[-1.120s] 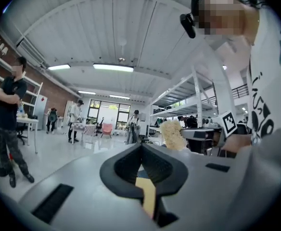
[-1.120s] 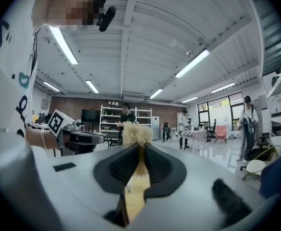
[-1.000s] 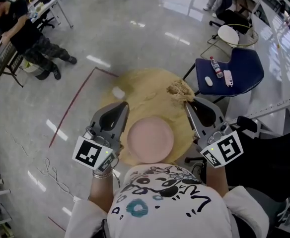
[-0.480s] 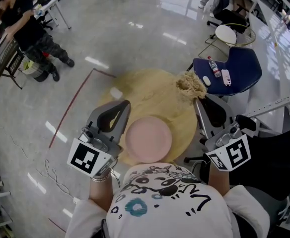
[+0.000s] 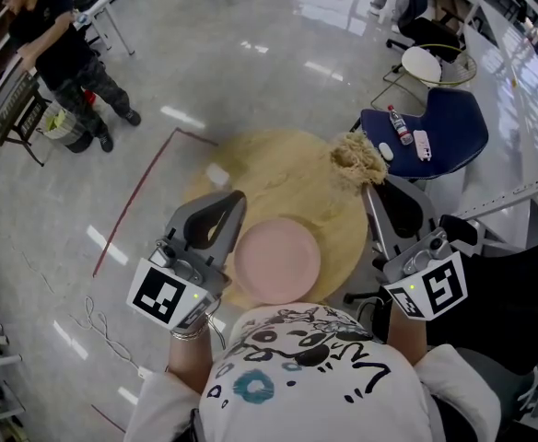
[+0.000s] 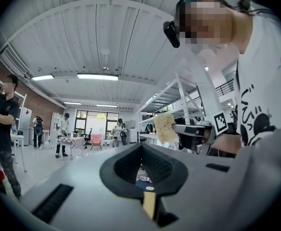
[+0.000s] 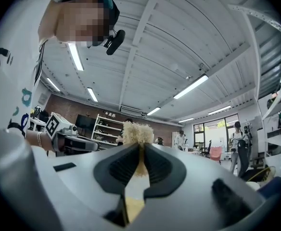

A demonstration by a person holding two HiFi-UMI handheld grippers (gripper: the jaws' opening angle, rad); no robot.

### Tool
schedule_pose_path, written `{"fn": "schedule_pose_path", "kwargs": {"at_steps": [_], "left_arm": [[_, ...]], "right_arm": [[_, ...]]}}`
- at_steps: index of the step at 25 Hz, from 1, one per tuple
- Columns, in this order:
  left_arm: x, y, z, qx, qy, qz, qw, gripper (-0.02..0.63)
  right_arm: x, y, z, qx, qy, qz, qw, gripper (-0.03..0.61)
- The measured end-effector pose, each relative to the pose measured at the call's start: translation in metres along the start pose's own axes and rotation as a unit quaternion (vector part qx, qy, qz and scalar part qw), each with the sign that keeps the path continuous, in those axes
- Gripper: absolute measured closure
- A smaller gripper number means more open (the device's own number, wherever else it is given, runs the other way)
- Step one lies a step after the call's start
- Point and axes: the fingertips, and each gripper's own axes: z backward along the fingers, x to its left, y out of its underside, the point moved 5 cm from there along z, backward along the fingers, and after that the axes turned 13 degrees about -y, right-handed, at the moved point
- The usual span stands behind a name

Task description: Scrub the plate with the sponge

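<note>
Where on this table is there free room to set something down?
The far half of the table is bare, between the small white object and the sponge at its right edge. The near side is crowded: the pink plate lies there, left gripper beside it.

plate [image 5: 277,259]: smooth, semi-matt, plastic-looking. sponge [image 5: 356,162]: rough, shaggy, straw-like fibre. counter [image 5: 278,178]: pale wood-grain top, matt. floor [image 5: 251,72]: glossy, polished, mirrors the lights. left tool [image 6: 141,146], right tool [image 7: 139,150]: matt grey plastic shells, black ribbed pads.
</note>
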Motion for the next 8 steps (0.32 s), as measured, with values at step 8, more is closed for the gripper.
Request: {"fn": "schedule_pose_path", "kwargs": {"at_steps": [8], "left_arm": [[-0.0011,-0.0002,0.0025,-0.001,-0.001,0.001,1.0,0.598]], "right_arm": [[0.0008,0.0013,0.0002,0.0,-0.001,0.003,1.0,0.531]]}}
